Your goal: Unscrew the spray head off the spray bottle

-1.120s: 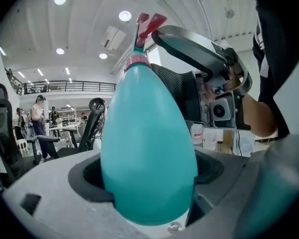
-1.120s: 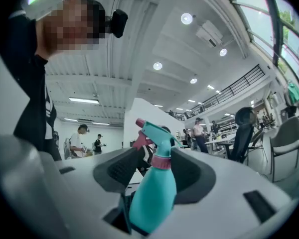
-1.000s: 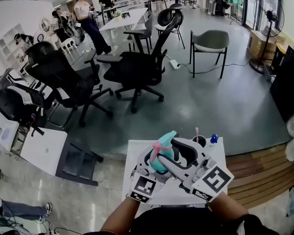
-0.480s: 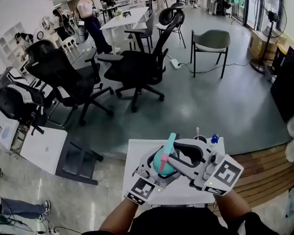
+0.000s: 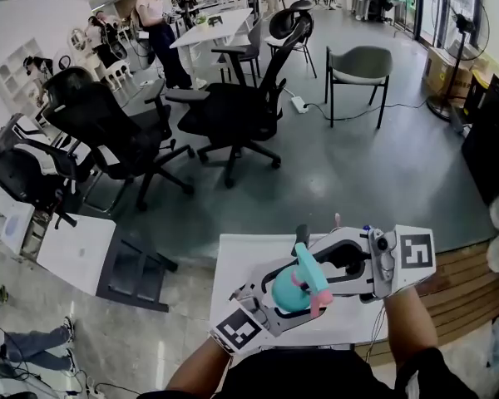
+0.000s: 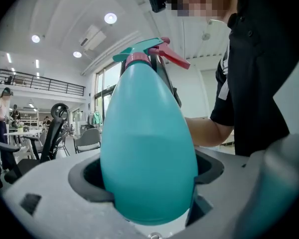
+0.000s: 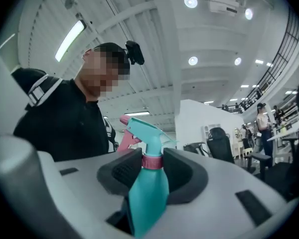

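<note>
Left hand-held gripper (image 6: 148,183): jaws clamped on the lower body of the teal spray bottle (image 6: 148,133). Right hand-held gripper (image 7: 152,169): jaws have just been closing, and the pads now sit against both sides of the pink collar (image 7: 152,162) at the base of the teal spray head (image 7: 145,128). Pink trigger (image 7: 125,136) points toward the person. Bottle is held tilted between both grippers, over the near part of the white surface (image 5: 233,260).
</note>
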A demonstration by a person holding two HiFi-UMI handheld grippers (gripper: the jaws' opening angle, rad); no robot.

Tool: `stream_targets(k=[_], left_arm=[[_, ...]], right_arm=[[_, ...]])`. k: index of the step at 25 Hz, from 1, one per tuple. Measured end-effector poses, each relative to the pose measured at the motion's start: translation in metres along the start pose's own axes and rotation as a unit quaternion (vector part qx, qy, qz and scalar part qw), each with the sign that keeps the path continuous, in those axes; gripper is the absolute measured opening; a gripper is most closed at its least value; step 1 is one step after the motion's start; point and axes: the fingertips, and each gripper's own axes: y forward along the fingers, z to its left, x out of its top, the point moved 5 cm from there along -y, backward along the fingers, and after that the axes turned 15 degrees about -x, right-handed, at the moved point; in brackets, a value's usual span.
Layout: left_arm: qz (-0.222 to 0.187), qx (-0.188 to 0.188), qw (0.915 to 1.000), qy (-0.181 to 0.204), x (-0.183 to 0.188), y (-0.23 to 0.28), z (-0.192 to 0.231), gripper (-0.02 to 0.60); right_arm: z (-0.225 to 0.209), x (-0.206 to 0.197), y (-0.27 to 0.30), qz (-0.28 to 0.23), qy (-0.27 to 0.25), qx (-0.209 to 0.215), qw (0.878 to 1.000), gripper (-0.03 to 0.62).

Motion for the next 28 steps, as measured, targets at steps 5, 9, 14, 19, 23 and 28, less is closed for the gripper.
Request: stream_targets(k=[5, 9, 14, 19, 23, 28], left_arm=[[0.018, 0.092, 0.9955, -0.005, -0.017, -0.015, 0.031, 0.453], [0.044, 0.190, 0.9808, 0.004, -0.034, -0.031, 0.057, 0.452], [0.075, 0.254, 0.9642, 0.010, -0.048, -0.027, 0.068, 0.451], [0.088, 0.275, 0.9574, 0.007, -0.062, -0.020, 0.068, 0.451], [0.097, 0.275, 0.9563, 0.017, -0.061, -0.015, 0.066, 0.453], [0.105, 0.266, 0.9583, 0.003, -0.075, -0.017, 0.061, 0.453]], right_arm=[[-0.028, -0.010, 0.002, -0.025, -0.027, -0.150, 0.988, 0.177], [-0.043, -0.021, 0.003, -0.016, -0.036, -0.269, 0.962, 0.198], [-0.036, -0.030, 0.014, 0.004, -0.040, -0.316, 0.948, 0.175], [-0.033, -0.034, 0.021, 0.014, -0.057, -0.375, 0.925, 0.184], [-0.036, -0.036, 0.020, 0.019, -0.063, -0.409, 0.910, 0.161], [-0.035, -0.035, 0.019, 0.023, -0.069, -0.401, 0.913, 0.140]])
